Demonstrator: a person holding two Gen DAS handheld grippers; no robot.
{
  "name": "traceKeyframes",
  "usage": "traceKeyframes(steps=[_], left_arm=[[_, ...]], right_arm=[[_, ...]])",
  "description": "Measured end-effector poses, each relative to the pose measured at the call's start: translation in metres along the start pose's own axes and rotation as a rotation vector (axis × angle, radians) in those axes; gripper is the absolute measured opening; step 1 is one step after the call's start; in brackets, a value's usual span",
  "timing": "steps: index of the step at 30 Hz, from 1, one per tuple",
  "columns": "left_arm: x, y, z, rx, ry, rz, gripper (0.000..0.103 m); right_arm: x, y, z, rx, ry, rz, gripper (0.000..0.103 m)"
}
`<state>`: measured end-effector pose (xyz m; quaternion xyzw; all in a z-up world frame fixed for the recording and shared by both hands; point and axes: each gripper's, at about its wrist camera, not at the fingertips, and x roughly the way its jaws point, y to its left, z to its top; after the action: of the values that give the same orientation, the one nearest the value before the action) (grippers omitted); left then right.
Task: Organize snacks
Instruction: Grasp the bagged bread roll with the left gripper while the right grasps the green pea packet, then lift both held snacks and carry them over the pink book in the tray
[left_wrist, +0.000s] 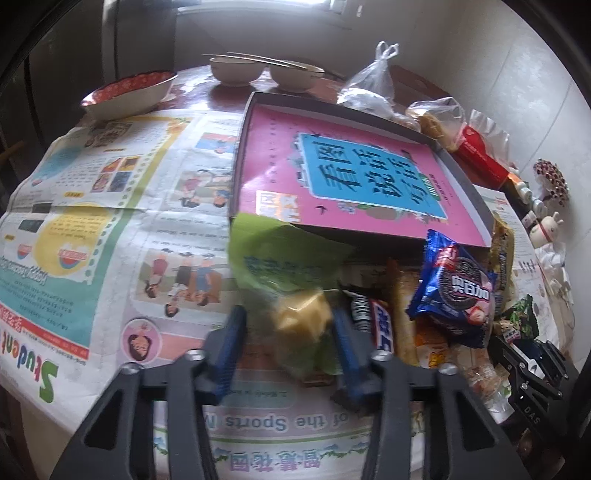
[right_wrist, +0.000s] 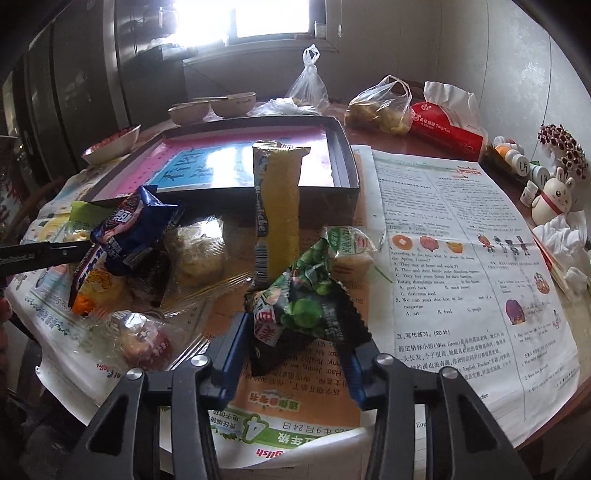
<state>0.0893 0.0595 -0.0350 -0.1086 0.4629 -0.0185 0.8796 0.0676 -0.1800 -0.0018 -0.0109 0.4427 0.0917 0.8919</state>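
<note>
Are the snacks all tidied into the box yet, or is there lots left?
Nothing looks done: the box holds only a pink book. In hand: the left gripper is shut on a green packet, and the right gripper on a dark green-pea packet. Left: the blue cookie pack, yellow wafer pack and other snacks sit piled on the newspaper.

Glossy plastic snack wrappers (right_wrist: 310, 306), matt newspaper (right_wrist: 454, 258)

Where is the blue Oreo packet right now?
The blue Oreo packet lies atop the snack pile, leaning against the near edge of the pink-lined box, right of centre in the left wrist view, left in the right's.
</note>
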Motion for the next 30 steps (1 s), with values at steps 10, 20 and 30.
traceKeyframes(steps=[10,20,30], left_arm=[[-0.013,0.007,-0.002,-0.024,-0.03,-0.054,0.035],[-0.038,0.012,0.002,-0.035,-0.091,-0.078,0.035],[-0.045,0.015,0.013,-0.059,-0.122,-0.097,0.035]], right_arm=[[-0.011,-0.021,-0.004,0.093,-0.001,0.058,0.04],[-0.034,-0.021,0.013,0.091,-0.085,0.062,0.039],[-0.038,-0.01,0.039,0.068,-0.135,0.094,0.032]])
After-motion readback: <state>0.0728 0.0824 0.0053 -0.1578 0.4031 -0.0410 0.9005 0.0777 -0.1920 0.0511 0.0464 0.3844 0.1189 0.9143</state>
